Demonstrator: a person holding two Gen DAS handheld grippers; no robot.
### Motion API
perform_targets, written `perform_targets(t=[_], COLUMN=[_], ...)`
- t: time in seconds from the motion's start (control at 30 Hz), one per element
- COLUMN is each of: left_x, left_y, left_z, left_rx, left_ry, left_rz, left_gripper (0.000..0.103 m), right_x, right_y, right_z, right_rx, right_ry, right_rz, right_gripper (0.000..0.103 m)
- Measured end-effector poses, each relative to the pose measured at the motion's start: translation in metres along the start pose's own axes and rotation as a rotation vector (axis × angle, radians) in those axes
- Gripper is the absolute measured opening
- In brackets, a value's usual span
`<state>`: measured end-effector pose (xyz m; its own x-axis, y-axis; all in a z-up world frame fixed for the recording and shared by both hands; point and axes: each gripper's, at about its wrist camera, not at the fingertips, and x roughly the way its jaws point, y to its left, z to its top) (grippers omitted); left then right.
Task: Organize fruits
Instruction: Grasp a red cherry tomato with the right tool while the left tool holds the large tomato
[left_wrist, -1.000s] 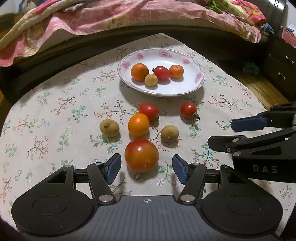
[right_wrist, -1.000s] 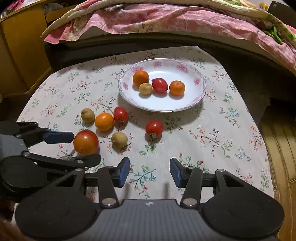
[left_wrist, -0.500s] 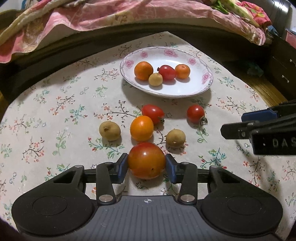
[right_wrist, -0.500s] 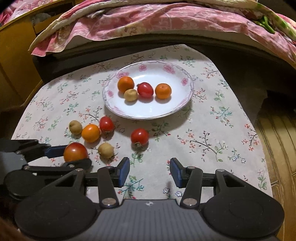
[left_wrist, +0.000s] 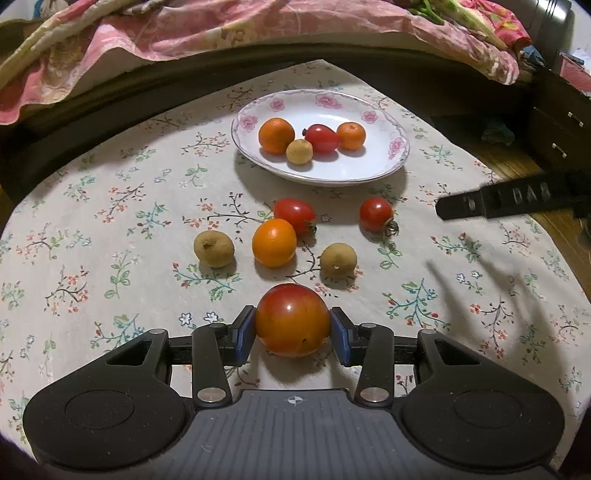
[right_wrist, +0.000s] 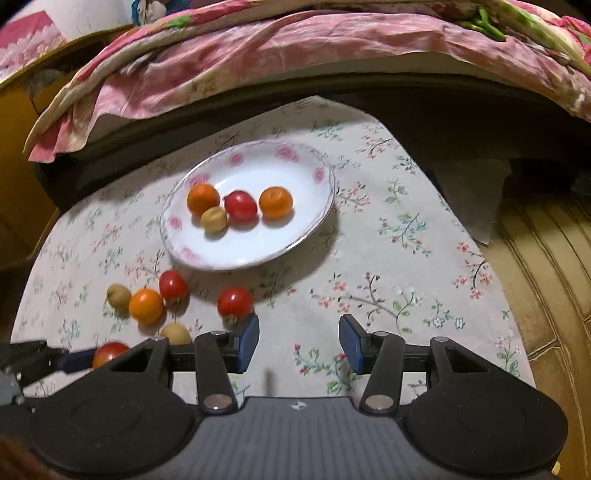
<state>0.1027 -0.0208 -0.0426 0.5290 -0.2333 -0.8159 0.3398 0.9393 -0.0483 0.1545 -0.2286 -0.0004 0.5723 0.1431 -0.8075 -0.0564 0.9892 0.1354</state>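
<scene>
My left gripper is shut on a large red-orange tomato, its blue pads pressed on both sides. Ahead on the flowered cloth lie an orange, two brown longans and two small red tomatoes. The white floral plate holds two oranges, a red tomato and a longan. My right gripper is open above bare cloth, right of the loose fruit, with a small red tomato just beyond its left finger. The held tomato shows at lower left in the right wrist view.
A bed with a pink quilt runs along the table's far side. A dark drawer unit and wooden floor lie to the right. The right gripper's black body juts in at the right of the left wrist view.
My left gripper closed on the large tomato and now holds it. The right gripper has drawn back and up, away to the right, and stays open.
</scene>
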Motion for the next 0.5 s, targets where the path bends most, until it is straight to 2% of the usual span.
perform_targets(t=[0.27,0.43,0.5], left_x=[0.001,0.001,0.000], left_y=[0.000,0.002,0.003], left_z=[-0.003,-0.003,-0.005], left_rx=[0.001,-0.008,-0.004], left_ry=[0.016,0.018,0.015], left_rz=[-0.024,-0.035,-0.038], left_gripper=[0.051,0.051,0.052], right_x=[0.024,0.044,0.053], right_y=[0.026,0.040,0.041], right_z=[0.005,0.009,0.010], right_rx=[-0.072,-0.118,-0.121], right_ry=[0.014,0.023,0.036], right_rz=[0.047,0.027,0.045], right_gripper=[0.050,0.050,0.050])
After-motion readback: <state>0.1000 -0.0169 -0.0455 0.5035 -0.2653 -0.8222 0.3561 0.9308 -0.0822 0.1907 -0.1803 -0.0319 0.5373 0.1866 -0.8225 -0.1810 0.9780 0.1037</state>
